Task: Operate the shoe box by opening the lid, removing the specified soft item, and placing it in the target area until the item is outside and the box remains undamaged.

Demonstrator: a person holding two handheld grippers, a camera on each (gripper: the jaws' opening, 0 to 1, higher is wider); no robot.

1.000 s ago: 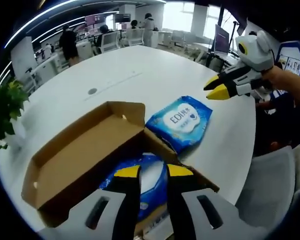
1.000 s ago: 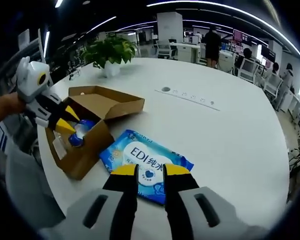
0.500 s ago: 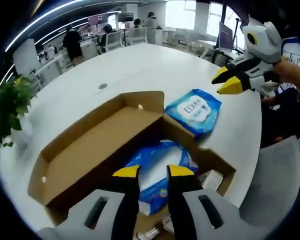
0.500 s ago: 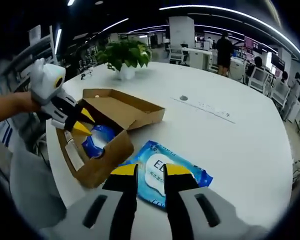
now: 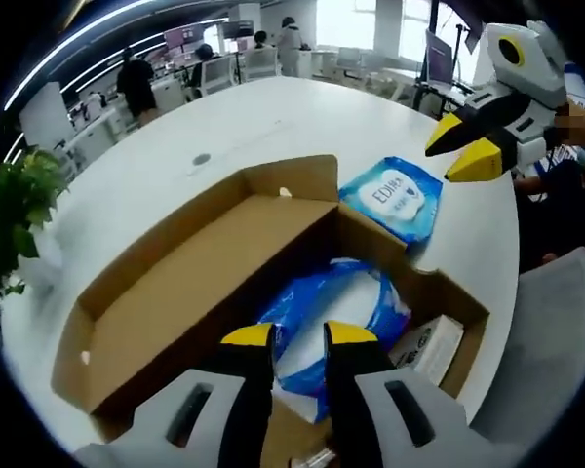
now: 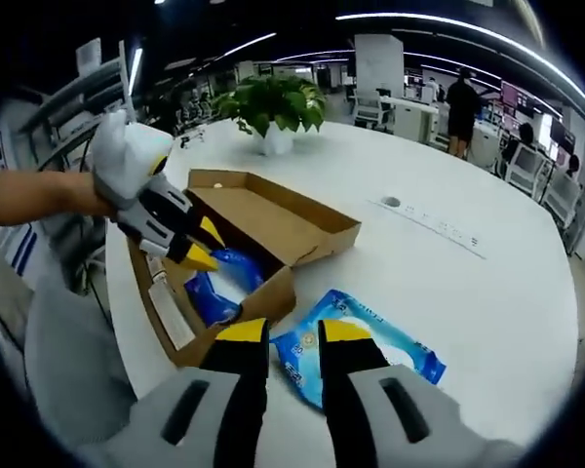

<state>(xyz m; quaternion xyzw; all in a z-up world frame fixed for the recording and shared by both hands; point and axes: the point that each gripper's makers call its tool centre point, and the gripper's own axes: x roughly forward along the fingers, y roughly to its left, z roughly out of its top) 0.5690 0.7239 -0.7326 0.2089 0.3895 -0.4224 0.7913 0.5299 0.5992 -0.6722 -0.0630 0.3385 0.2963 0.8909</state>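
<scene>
The cardboard shoe box (image 5: 369, 232) stands open, its lid (image 5: 185, 292) folded flat to the left. A blue soft pack (image 5: 341, 307) lies inside it. My left gripper (image 5: 298, 337) hovers shut just above that pack, gripping nothing. A second blue wipes pack (image 5: 396, 196) lies on the white table beyond the box. My right gripper (image 5: 463, 146) hangs in the air above it, shut and empty. In the right gripper view, the left gripper (image 6: 203, 246) is over the box (image 6: 273, 291) and its blue pack (image 6: 222, 285). The wipes pack (image 6: 390, 341) lies under my right gripper (image 6: 292, 331).
A white carton (image 5: 431, 346) lies at the box's near end. A potted plant (image 6: 273, 102) stands on the round table (image 6: 448, 263) behind the box. A grey chair (image 5: 546, 341) is at the table's edge. People and desks are far behind.
My left gripper has come further over the open box, so the pack inside sits closer under its jaws. The right gripper has drawn back from the wipes pack on the table.
</scene>
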